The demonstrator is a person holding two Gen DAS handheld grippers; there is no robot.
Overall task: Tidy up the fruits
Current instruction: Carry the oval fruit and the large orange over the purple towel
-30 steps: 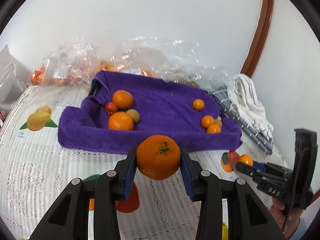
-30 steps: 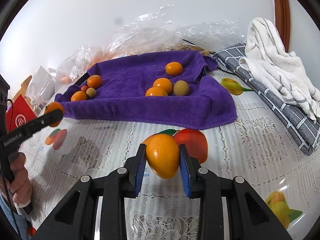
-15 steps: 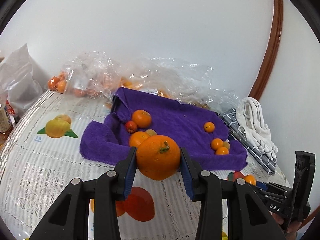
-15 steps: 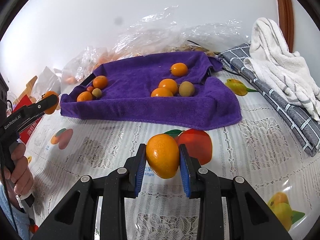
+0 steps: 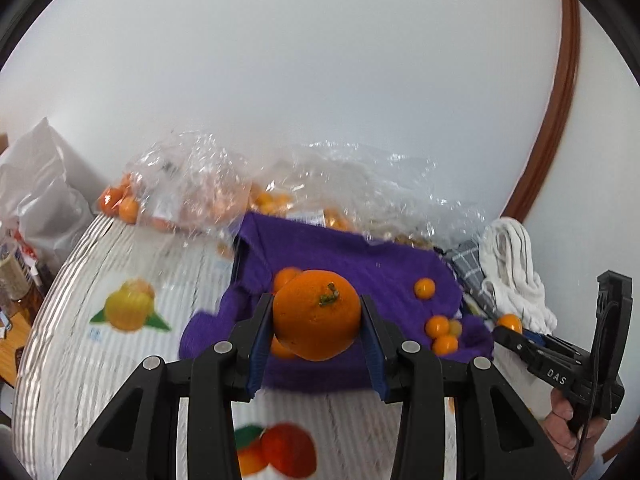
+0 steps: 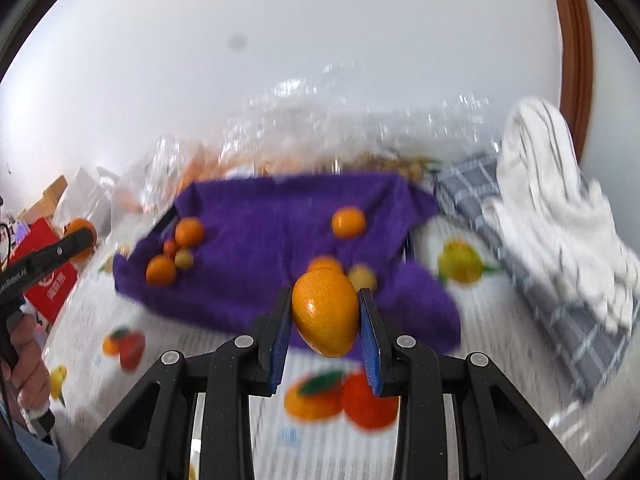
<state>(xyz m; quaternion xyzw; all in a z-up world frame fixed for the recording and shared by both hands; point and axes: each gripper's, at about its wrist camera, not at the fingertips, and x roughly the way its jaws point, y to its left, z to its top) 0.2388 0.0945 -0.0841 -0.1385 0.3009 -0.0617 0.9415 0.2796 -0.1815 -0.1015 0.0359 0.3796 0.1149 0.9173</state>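
Note:
My left gripper (image 5: 317,322) is shut on a large orange (image 5: 316,314) with a green stem, held above the near edge of a purple towel (image 5: 360,264). My right gripper (image 6: 325,314) is shut on a smaller yellow-orange citrus fruit (image 6: 325,312), also raised over the towel's (image 6: 260,216) front edge. Several small oranges and pale fruits lie on the towel in two clusters, left (image 6: 176,252) and right (image 6: 348,222). The right gripper shows at the right of the left wrist view (image 5: 508,326), and the left gripper at the left of the right wrist view (image 6: 78,240).
Clear plastic bags (image 5: 192,188) with more oranges lie behind the towel against the wall. A white cloth (image 6: 560,208) on a grey checked cloth (image 6: 500,216) lies to the right. A red packet (image 6: 44,280) sits at the far left. The tablecloth (image 5: 120,280) has printed fruit pictures.
Both grippers have risen with their fruit still held, and the views now look more level. The towel sits lower in the pictures, behind the held fruits.

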